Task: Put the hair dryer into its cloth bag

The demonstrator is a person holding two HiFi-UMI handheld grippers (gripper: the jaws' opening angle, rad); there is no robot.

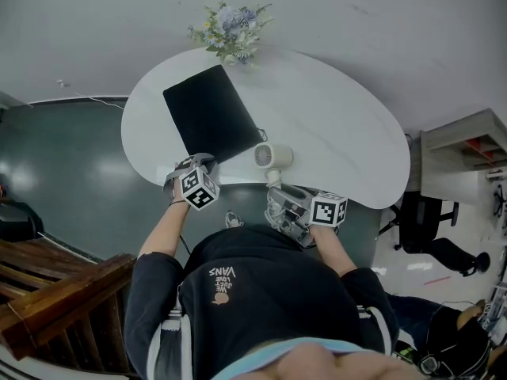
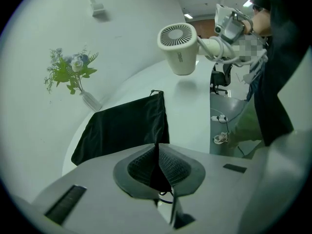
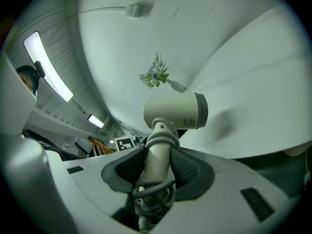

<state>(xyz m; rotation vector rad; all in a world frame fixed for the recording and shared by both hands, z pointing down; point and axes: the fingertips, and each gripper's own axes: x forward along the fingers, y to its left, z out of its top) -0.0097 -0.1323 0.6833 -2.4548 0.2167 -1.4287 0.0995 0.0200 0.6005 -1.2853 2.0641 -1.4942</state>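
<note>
The black cloth bag (image 1: pixel 210 113) lies flat on the white oval table (image 1: pixel 341 125), its mouth toward the near edge. My left gripper (image 1: pixel 202 162) is at that near edge, and in the left gripper view its jaws (image 2: pixel 157 152) are shut on the bag's (image 2: pixel 122 128) hem, with dark fabric pinched between the pads. The cream hair dryer (image 1: pixel 273 157) is held just right of the bag's mouth, above the table. My right gripper (image 3: pixel 158 162) is shut on its cord-wrapped handle, the dryer's barrel (image 3: pixel 178 110) lying crosswise above the jaws. The dryer (image 2: pixel 178 50) hangs clear of the tabletop.
A small bunch of flowers (image 1: pixel 231 30) lies at the table's far edge against the wall. A black office chair (image 1: pixel 424 220) and a shelf (image 1: pixel 467 145) stand to the right, wooden steps (image 1: pixel 47 283) to the left. The table's right half is bare.
</note>
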